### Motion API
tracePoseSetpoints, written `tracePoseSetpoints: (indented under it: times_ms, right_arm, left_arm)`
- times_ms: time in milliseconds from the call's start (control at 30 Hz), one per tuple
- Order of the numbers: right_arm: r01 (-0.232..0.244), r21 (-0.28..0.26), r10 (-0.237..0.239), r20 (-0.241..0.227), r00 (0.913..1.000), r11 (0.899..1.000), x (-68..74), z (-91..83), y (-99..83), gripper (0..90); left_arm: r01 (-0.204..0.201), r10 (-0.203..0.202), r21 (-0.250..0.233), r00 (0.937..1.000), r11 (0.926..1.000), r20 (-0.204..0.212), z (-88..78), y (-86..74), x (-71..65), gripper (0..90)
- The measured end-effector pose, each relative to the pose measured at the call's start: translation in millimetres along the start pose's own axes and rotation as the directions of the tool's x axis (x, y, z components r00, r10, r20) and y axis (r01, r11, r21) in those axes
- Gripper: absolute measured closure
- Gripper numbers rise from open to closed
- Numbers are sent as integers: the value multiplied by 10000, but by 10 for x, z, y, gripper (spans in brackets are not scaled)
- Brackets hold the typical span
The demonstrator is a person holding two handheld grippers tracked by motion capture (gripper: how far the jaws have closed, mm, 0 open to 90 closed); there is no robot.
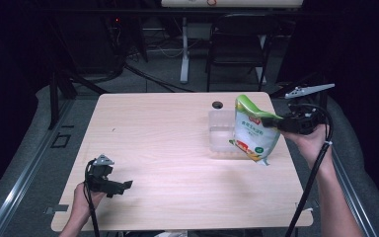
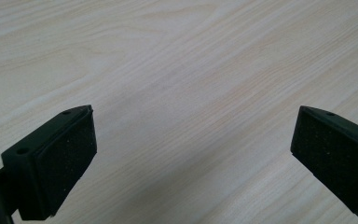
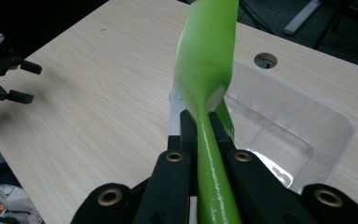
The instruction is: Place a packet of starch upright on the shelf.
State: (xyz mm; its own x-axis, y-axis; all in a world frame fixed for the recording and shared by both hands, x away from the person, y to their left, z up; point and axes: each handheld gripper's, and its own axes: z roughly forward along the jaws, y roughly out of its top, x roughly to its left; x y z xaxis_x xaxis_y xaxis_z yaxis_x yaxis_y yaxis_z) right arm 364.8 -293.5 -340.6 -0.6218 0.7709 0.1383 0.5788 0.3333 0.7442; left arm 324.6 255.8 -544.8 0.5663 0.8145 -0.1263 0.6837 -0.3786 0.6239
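— What has the right gripper point(image 1: 278, 123) got?

— A green and white bag point(image 1: 253, 129). The jaws are clamped tight on the bag's green top edge, and the bag hangs clear of the counter point(image 1: 168, 148), over its right side, tilted a little. In the right gripper view that green edge point(image 3: 208, 70) runs straight up from between the two black jaws.

— And what's beneath it?

— A clear plastic tub point(image 1: 220, 131) standing on the counter toward the far right corner, just in front of the small round hole point(image 1: 217, 104) in the top. The lower part of the bag hangs in front of the tub's right end; whether they touch, I can't tell.

— The other hand?

— The left gripper point(image 1: 121, 186) sits low near the front left corner of the counter, well apart from the bag. Its jaws stand wide with nothing between them, only bare wood grain showing past the pads point(image 2: 67, 158).
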Motion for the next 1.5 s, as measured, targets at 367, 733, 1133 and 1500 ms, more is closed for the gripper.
tracePoseSetpoints:
  times_ms: [367,733,1133,1500]
  right_arm:
    - [-126,-122,133,587,9982,9998,-81,-33,122,900]
    - [-455,-282,485,1169,9920,9986,-230,-4,234,900]
    - [-999,-578,1088,1814,9774,9933,-426,24,219,900]
    - [-1103,-614,1214,2247,9668,9920,-537,94,280,900]
  left_arm:
    - [-15,14,65,10000,10000,36,-2,4,7,2]
    - [-21,20,80,10000,10000,82,-9,2,15,3]
    - [-37,36,138,9999,9999,96,-6,6,13,2]
    - [-3,3,74,10000,10000,-23,13,0,10,2]
